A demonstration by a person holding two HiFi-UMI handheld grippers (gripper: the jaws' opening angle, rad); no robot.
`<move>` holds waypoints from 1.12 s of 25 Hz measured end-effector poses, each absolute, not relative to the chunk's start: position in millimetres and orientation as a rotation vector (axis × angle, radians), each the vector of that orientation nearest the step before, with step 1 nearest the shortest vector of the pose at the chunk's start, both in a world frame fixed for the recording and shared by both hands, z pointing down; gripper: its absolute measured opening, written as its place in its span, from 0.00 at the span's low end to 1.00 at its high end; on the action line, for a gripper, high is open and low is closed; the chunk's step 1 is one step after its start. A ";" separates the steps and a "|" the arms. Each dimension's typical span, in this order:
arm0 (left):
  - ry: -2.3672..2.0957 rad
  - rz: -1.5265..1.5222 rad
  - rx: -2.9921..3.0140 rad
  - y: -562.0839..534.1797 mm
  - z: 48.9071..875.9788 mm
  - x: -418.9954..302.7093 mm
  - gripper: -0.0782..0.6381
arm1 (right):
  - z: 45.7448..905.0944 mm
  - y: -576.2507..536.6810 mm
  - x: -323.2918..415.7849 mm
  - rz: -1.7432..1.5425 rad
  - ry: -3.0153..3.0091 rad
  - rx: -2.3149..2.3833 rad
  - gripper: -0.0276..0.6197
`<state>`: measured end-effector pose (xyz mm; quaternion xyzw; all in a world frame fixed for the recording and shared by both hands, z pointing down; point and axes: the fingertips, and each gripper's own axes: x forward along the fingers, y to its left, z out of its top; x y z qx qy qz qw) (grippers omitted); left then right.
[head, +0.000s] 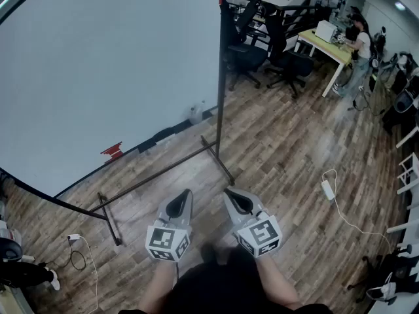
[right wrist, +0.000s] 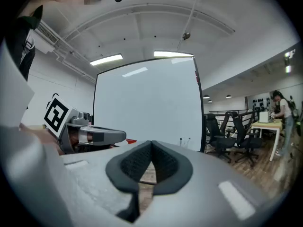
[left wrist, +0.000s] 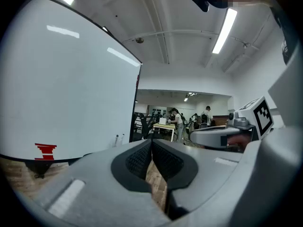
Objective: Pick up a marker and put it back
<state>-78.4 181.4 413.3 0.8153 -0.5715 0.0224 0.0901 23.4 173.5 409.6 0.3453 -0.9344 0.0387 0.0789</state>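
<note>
The markers (left wrist: pixel 119 139) are seen only as two small upright shapes on the ledge at the lower right of the whiteboard (head: pixel 98 64). They are too small for caps or colour to be told. The person's forearms are cut off at the head view's lower edge. The left gripper (head: pixel 180 205) and right gripper (head: pixel 239 201) are held side by side, nearly level, aimed at the board. Each pair of jaws is pressed together on nothing, well apart from the markers. A red eraser (head: pixel 112 151) is seen further left. The stand's floor bar (head: pixel 157 175) lies between grippers and board.
</note>
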 end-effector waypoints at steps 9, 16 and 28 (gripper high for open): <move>-1.727 0.041 2.408 179.0 415.9 -89.2 0.13 | 413.1 176.7 18.6 0.100 -2.786 1.033 0.05; -1.709 0.029 2.416 185.7 416.1 -90.9 0.13 | 414.1 181.7 18.9 0.168 -2.822 1.076 0.05; -1.687 0.033 2.392 193.1 428.6 -93.6 0.13 | 423.8 182.5 29.3 0.186 -2.776 1.151 0.05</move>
